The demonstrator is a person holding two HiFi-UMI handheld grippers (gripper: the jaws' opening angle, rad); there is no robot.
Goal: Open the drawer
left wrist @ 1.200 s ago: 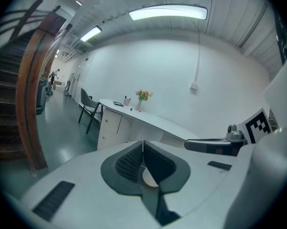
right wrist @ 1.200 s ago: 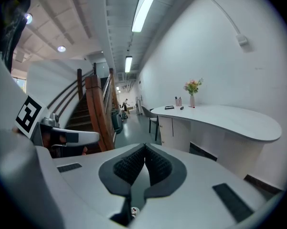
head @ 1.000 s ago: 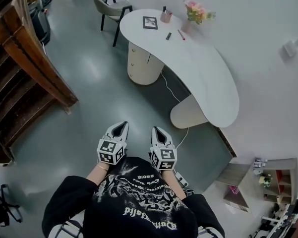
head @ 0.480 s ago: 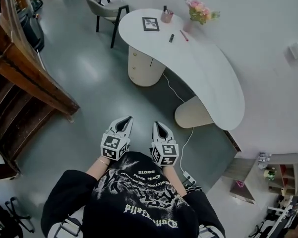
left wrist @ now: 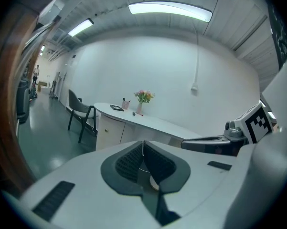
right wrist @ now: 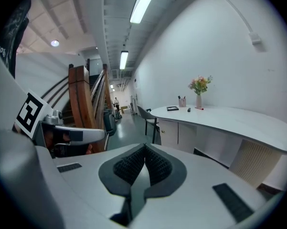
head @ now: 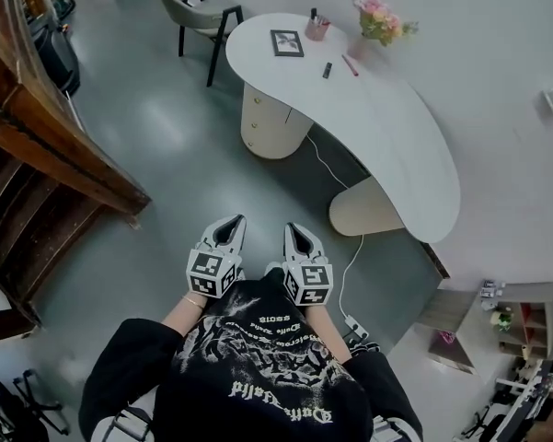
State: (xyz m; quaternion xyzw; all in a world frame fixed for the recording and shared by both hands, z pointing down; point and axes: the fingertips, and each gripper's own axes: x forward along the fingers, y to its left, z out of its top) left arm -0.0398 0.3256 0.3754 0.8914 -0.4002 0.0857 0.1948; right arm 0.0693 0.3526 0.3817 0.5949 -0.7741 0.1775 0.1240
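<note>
Drawer (head: 258,116) sits in the round cabinet (head: 278,138) under the counter's (head: 386,127) end nearest the chair (head: 202,12), front facing open floor (head: 166,164). It lies straight ahead of us, well apart, roughly on the line between both tools, so neither hand is clearly nearer. Left tool (head: 232,221) and right tool (head: 291,230) are both pressed together, nothing between the jaws. We judge the reach not yet begun.

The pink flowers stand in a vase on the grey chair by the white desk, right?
No: the pink flowers stand in a vase on the white desk itself, not on the grey chair beside it. The head view shows this.
</note>
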